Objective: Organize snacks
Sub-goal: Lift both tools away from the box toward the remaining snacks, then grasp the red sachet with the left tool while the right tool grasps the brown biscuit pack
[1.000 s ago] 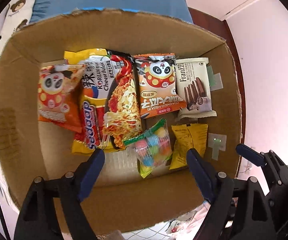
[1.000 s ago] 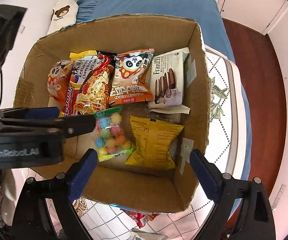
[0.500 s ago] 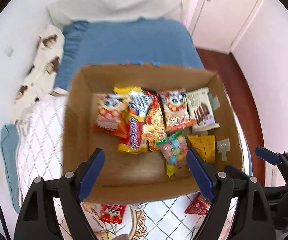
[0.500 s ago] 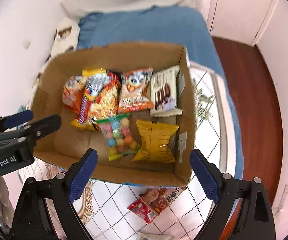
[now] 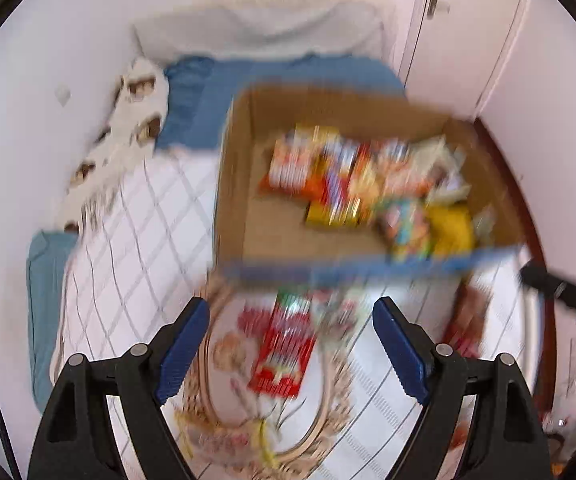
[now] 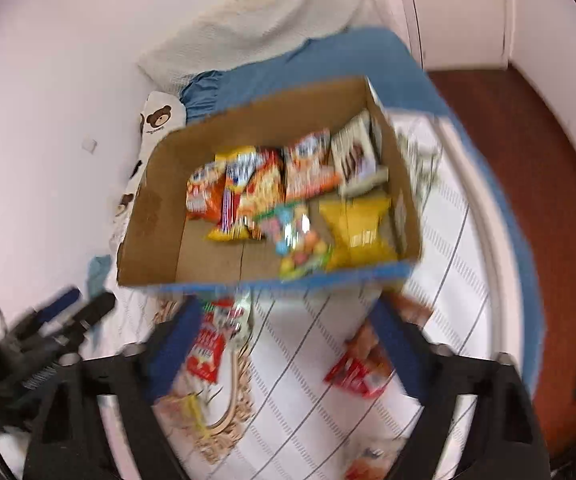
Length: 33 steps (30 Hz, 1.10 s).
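A cardboard box (image 5: 232, 184) sits on the bed and holds several snack packs, among them a yellow bag (image 6: 362, 226) and a candy bag (image 6: 302, 246). It also shows in the right wrist view (image 6: 156, 216). My left gripper (image 5: 292, 344) is open and empty above a red snack pack (image 5: 284, 356) lying on the quilt in front of the box. My right gripper (image 6: 284, 344) is open and empty, with a red pack (image 6: 208, 344) to its left and another red pack (image 6: 358, 368) on its right. Both views are blurred.
The white quilt (image 5: 136, 232) with a diamond pattern covers the bed; a blue sheet (image 6: 328, 60) lies behind the box. A bear-print pillow (image 6: 160, 116) is by the left wall. Wood floor (image 6: 528, 160) lies to the right. The left gripper shows in the right wrist view (image 6: 68, 312).
Both grippers have pulled back and up from the box; the view now takes in the quilt and loose red packs in front of it. Both stay open.
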{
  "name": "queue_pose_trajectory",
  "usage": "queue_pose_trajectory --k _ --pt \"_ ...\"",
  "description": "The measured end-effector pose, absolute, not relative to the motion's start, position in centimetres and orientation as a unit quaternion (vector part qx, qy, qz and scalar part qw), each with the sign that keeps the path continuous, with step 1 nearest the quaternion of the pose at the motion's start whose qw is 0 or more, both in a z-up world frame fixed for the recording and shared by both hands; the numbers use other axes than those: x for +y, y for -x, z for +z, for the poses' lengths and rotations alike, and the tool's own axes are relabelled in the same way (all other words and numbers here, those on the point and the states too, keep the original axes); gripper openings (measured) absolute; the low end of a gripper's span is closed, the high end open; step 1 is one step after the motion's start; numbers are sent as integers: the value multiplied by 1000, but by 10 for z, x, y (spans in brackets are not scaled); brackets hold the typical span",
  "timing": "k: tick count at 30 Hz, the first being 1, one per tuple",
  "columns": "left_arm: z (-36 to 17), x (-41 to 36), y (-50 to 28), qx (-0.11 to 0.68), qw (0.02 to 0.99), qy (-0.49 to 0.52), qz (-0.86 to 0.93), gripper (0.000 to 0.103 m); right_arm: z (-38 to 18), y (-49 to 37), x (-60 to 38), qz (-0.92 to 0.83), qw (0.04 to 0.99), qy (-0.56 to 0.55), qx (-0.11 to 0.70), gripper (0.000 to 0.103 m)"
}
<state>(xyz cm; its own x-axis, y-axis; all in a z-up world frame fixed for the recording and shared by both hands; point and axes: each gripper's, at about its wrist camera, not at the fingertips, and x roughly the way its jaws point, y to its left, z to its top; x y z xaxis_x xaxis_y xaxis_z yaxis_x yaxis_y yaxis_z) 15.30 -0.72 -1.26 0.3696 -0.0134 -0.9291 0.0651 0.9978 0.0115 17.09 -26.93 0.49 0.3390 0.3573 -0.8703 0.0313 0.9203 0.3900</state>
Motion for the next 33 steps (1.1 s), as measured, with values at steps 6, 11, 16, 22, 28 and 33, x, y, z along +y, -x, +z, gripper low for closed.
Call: queue_pose_trajectory --k 6,11,16,22,28,33 --pt "-98 10 -151 642 766 -28 -10 84 -58 -149 -291 54 776 -209 593 65" --pt "-144 -2 -160 675 735 -59 -23 84 -109 -157 -308 0 755 -223 616 65" --pt "-176 -20 -166 686 717 -120 -30 81 -136 -166 -307 -18 748 -205 631 65" --pt "-172 -18 -148 691 720 -58 -30 53 -151 -168 -300 -26 752 -163 638 56" --pt "-183 -10 -102 721 692 27 -31 53 -157 -144 -287 13 745 -98 660 47" --pt "-185 -12 -83 724 687 55 -29 53 -149 -132 -307 14 742 -169 648 62"
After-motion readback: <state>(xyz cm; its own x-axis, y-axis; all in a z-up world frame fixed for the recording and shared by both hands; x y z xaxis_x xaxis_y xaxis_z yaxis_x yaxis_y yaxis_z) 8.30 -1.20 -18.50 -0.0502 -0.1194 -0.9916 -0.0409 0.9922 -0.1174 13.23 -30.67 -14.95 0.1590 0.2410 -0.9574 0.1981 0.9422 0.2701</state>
